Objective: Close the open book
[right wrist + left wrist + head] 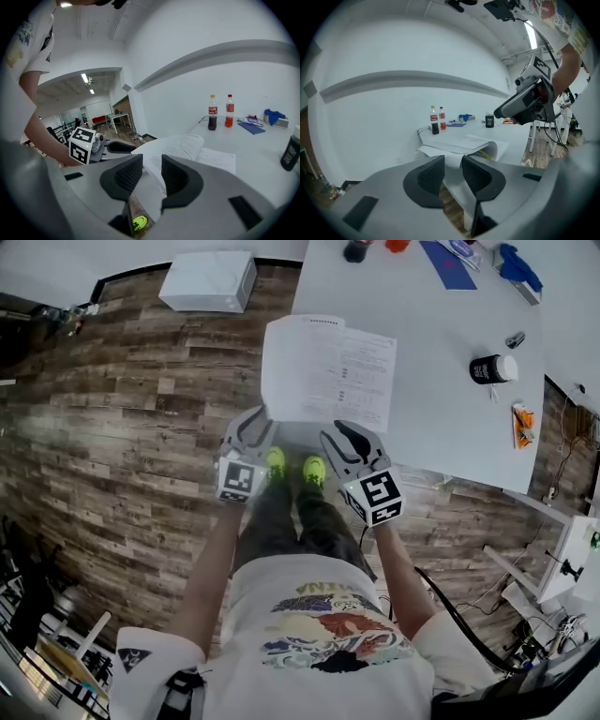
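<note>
We stand at a white table. Left of the table we see a dark wood-plank floor, with a white box near its far corner. Behind the table rises a plain white wall.

The person stands at the near edge of the tabletop, by its left corner, both bare forearms stretched forward side by side. The left gripper and right gripper sit level with each other, close together, tipped slightly downward. On each, the fingers stand a little apart, gripping nothing.
</note>
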Demonstrator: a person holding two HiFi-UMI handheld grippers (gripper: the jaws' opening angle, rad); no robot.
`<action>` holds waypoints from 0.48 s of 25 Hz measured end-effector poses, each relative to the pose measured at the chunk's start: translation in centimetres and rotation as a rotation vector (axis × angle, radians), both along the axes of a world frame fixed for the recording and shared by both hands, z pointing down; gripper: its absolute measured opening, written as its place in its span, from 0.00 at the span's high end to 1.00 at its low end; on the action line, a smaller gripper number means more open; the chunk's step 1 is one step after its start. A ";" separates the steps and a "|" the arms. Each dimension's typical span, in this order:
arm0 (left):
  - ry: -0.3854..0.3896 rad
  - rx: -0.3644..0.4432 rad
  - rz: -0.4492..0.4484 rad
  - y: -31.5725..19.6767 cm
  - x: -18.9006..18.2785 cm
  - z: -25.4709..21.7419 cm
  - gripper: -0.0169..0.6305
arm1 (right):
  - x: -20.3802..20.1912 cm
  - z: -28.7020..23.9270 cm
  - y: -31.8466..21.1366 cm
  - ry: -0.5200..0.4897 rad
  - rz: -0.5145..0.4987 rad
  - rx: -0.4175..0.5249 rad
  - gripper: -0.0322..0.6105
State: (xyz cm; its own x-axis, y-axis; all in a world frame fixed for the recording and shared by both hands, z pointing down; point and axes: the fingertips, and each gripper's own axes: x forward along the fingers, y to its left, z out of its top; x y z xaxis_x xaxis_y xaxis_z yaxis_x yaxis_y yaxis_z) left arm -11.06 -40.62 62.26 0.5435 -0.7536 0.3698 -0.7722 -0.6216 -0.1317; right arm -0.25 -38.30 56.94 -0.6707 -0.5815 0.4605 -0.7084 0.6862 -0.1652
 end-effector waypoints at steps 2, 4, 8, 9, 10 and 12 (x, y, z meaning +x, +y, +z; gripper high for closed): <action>0.002 -0.009 0.000 0.1 0.7 -0.7 0.81 | 0.7 -0.6 -0.1 -0.005 -0.002 0.003 0.76; 0.002 -0.014 0.003 0.1 1.5 -1.4 0.81 | 1.3 -1.2 -0.3 -0.019 0.000 0.007 0.76; -0.001 -0.024 0.013 0.3 3.2 -2.5 0.81 | 2.7 -2.4 -0.4 -0.047 0.014 0.014 0.76; -0.003 -0.024 0.016 0.4 3.5 -2.8 0.81 | 3.0 -2.6 -0.4 -0.051 0.016 0.018 0.76; -0.006 -0.024 0.019 0.4 3.9 -3.0 0.81 | 3.2 -2.8 -0.4 -0.055 0.018 0.020 0.76; -0.008 -0.028 0.026 0.6 4.6 -3.5 0.81 | 3.8 -3.2 -0.3 -0.060 0.021 0.022 0.76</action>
State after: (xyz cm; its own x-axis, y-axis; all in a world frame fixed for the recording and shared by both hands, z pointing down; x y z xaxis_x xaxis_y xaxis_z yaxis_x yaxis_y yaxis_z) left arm -6.46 -40.02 58.77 0.5592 -0.7288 0.3951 -0.7549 -0.6446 -0.1206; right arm 3.52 -38.58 53.76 -0.6841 -0.6056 0.4064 -0.7121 0.6752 -0.1926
